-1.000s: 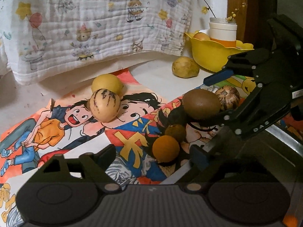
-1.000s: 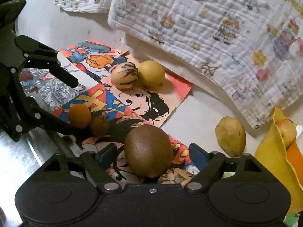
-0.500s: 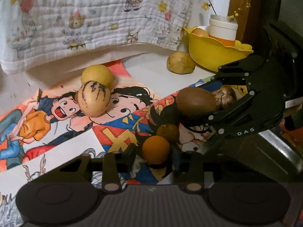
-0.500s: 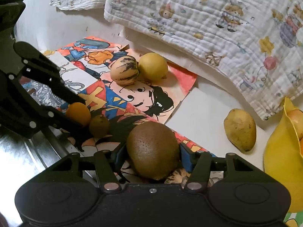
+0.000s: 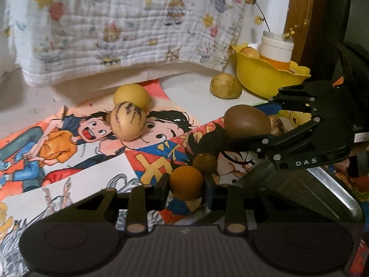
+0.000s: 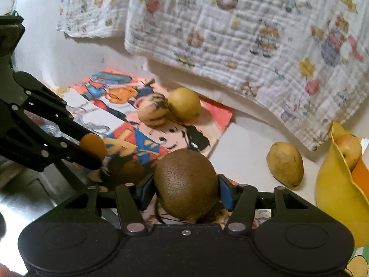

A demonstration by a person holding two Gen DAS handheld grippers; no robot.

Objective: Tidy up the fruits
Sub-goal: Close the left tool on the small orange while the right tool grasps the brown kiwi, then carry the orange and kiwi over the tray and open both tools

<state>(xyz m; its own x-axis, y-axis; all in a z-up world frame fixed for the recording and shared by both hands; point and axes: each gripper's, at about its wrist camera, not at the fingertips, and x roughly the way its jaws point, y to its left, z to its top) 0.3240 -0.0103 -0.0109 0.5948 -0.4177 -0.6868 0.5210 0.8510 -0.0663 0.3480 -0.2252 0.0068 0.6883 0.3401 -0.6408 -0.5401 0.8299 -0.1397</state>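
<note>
Both grippers fill the bottom of their own views. Right gripper [image 6: 186, 190] has its blue pads pressed to the sides of a brown kiwi [image 6: 186, 181] at lower centre; the kiwi's underside is hidden behind the gripper body. Left gripper [image 5: 186, 188] is clamped on a small orange fruit [image 5: 186, 183] at lower centre of the left view, whose lower edge is cut off by the fingers.

Across the top of both views hangs a white printed cloth [image 5: 129, 30], its upper part running out of frame. Below it lies a cartoon poster [image 5: 69, 143], partly covered by fruit and grippers. At the right edge of the left view sits a yellow bowl [image 5: 260, 80] holding a white and orange jar [image 5: 276, 50] and a pale fruit, mostly hidden behind the rim. In the right view the bowl is cut off by the frame edge.

Just left of the bowl, on bare white surface, lies a yellow-green mango [image 5: 225, 85]. Mid-left on the poster, a striped melon [image 5: 128, 123] touches a yellow fruit [image 5: 132, 97] behind it. A small dark fruit [image 5: 204, 162] sits just beyond the orange one, dim and hard to identify. Something speckled behind the kiwi is largely hidden.
</note>
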